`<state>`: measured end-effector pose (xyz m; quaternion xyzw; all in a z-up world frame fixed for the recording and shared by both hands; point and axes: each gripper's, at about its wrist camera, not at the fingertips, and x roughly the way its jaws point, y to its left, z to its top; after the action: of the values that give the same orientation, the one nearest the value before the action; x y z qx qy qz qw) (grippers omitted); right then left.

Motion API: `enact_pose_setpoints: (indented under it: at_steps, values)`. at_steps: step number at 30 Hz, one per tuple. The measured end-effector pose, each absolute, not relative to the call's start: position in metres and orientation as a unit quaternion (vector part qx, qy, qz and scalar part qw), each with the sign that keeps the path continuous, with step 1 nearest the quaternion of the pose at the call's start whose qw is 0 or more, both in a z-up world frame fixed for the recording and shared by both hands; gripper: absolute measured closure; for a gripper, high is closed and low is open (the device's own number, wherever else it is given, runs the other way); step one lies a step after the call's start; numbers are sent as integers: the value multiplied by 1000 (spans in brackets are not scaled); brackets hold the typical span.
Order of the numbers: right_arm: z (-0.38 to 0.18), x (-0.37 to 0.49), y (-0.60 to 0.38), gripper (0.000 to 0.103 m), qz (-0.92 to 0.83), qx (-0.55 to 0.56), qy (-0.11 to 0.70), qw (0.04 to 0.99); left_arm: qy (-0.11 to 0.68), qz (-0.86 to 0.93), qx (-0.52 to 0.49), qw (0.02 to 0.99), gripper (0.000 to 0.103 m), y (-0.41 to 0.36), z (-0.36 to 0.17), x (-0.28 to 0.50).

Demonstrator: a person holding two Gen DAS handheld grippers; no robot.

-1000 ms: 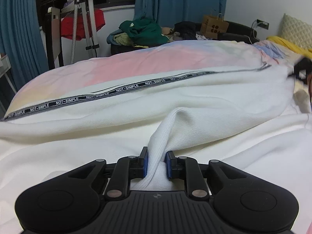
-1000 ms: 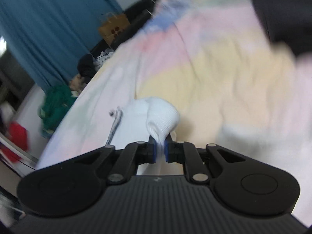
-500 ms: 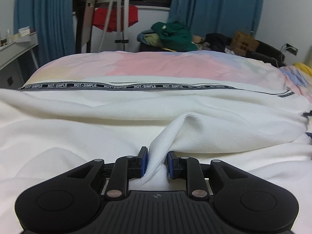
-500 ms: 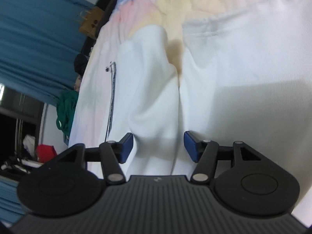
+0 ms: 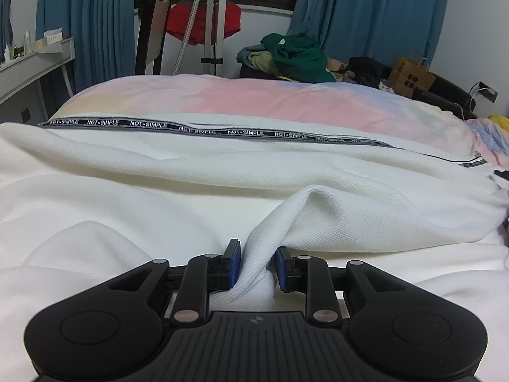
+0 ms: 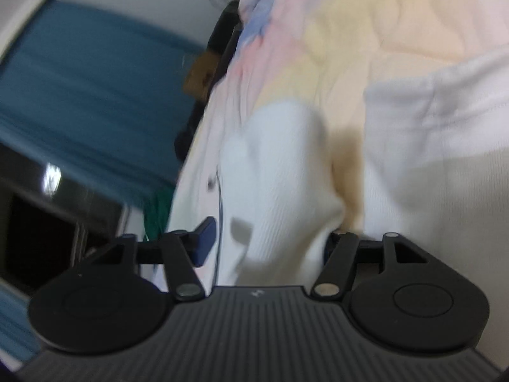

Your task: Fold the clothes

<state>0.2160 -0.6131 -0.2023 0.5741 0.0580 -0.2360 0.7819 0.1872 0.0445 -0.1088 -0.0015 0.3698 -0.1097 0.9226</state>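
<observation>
A white garment point(image 5: 222, 172) with a black "NOT-SIMPLE" tape stripe point(image 5: 203, 129) lies spread across the bed. My left gripper point(image 5: 254, 265) is shut on a ribbed white fold of it point(image 5: 270, 229), held low over the cloth. In the right wrist view the same white garment point(image 6: 280, 172) lies below my right gripper point(image 6: 270, 242), which is open with its jaws wide apart and holding nothing. That view is blurred.
The bed has a pastel pink, yellow and blue cover point(image 5: 254, 95). Behind it are blue curtains point(image 5: 366, 9), a clothes pile with a green item point(image 5: 296, 57), a brown paper bag point(image 5: 410, 76), a metal stand with a red cloth point(image 5: 203, 22) and a desk point(image 5: 31, 63) at left.
My right gripper opened and let go of the white cloth, which now lies on the bed, and the gripper swung. My left gripper kept its hold and turned slightly left.
</observation>
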Motion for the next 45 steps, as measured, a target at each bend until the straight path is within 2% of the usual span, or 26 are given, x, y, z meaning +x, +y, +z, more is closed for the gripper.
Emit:
enact_pose_setpoints:
  at_steps: [1, 2, 3, 9, 15, 18, 20, 22, 23, 25, 27, 32, 36, 40, 45]
  values:
    - [-200, 217, -616, 69, -250, 566, 62, 783, 370, -109, -2, 923, 77, 44, -109, 187]
    - [-196, 217, -620, 75, -259, 566, 64, 780, 370, -108, -2, 923, 77, 44, -110, 188]
    - [-190, 218, -618, 85, -259, 567, 60, 780, 370, -107, 0, 923, 77, 42, -111, 188]
    - [-143, 213, -600, 87, -309, 469, 47, 826, 367, -106, 17, 924, 76, 35, -117, 189]
    - [-203, 213, -609, 86, -341, 468, 114, 808, 368, -109, 14, 923, 74, 39, -116, 186]
    - [-200, 213, -602, 79, -336, 451, 129, 817, 369, -111, 12, 923, 74, 40, -114, 187]
    - [-193, 209, -590, 69, -342, 441, 143, 817, 371, -111, 8, 922, 74, 41, -111, 188]
    - [-187, 203, -582, 53, -339, 440, 154, 817, 366, -111, 4, 924, 73, 42, -102, 182]
    - [-182, 201, -578, 48, -336, 438, 158, 819, 362, -111, 3, 925, 72, 42, -96, 177]
    - [-160, 194, -565, 29, -336, 411, 158, 833, 354, -112, -1, 928, 65, 42, -85, 167]
    - [-138, 185, -555, 21, -338, 382, 158, 846, 346, -112, -4, 931, 59, 42, -73, 158]
    - [-94, 155, -513, 22, -301, 340, 167, 875, 326, -114, -13, 938, 29, 43, -44, 134]
    - [-67, 135, -468, 23, -242, 295, 199, 903, 306, -108, -12, 946, 19, 45, -25, 100]
    - [-47, 113, -421, 22, -164, 245, 225, 929, 285, -100, -10, 953, 2, 47, -8, 64]
    - [-24, 82, -371, 23, -82, 195, 233, 949, 258, -90, -7, 962, 0, 50, 14, 19]
